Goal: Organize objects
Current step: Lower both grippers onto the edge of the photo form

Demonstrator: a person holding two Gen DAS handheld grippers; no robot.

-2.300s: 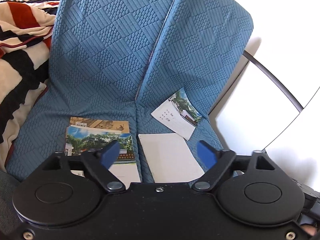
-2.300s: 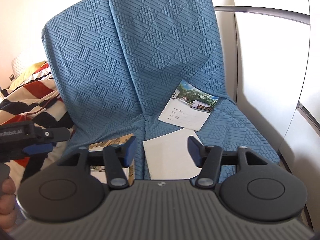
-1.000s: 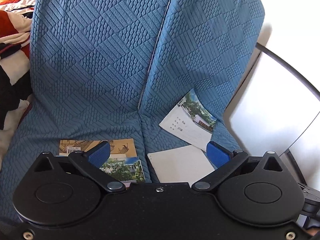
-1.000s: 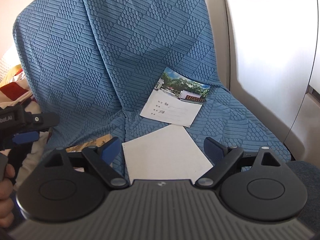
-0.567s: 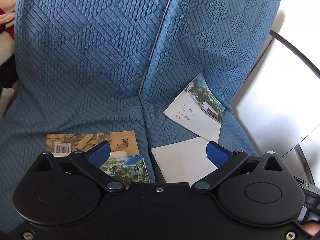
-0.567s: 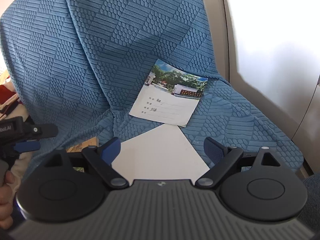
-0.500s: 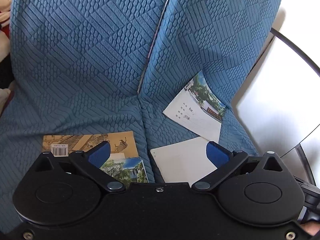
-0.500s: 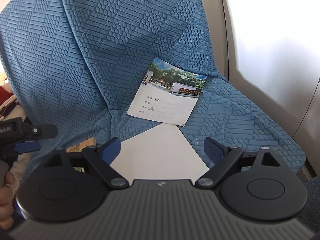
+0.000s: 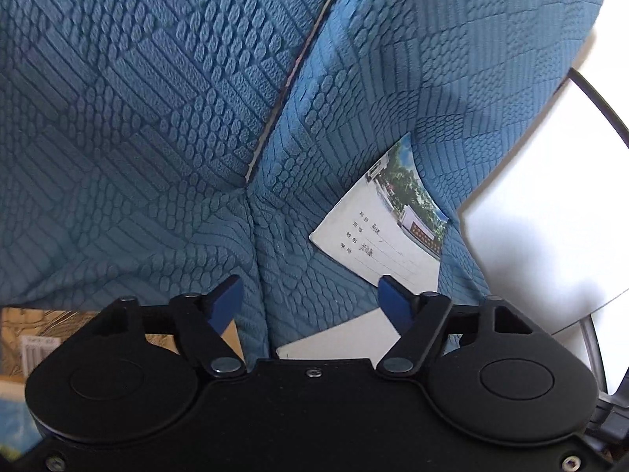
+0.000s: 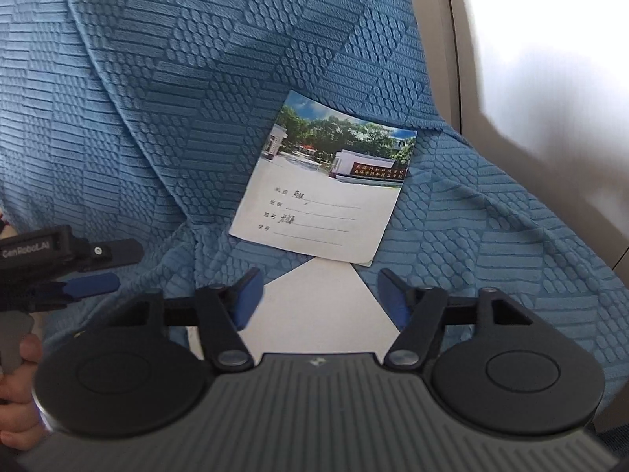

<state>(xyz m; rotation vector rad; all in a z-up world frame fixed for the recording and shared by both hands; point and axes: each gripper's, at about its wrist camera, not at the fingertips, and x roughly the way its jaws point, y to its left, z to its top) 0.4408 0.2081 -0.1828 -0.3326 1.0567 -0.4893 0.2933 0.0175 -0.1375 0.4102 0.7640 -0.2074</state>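
Right hand-held gripper [image 10: 316,299] angled down, jaws closing, empty.

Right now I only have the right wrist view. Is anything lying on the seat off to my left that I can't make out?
Observer: Yes. A brown book with a barcode label lies on the left cushion, low in the left wrist view and partly hidden behind the left gripper.
Operator: Does that gripper have hold of it?
Observer: No. Its jaws are closing, but nothing is pressed between them. Only blue cushion fabric shows in the gap, and the book shows behind and to the outside of its left finger.
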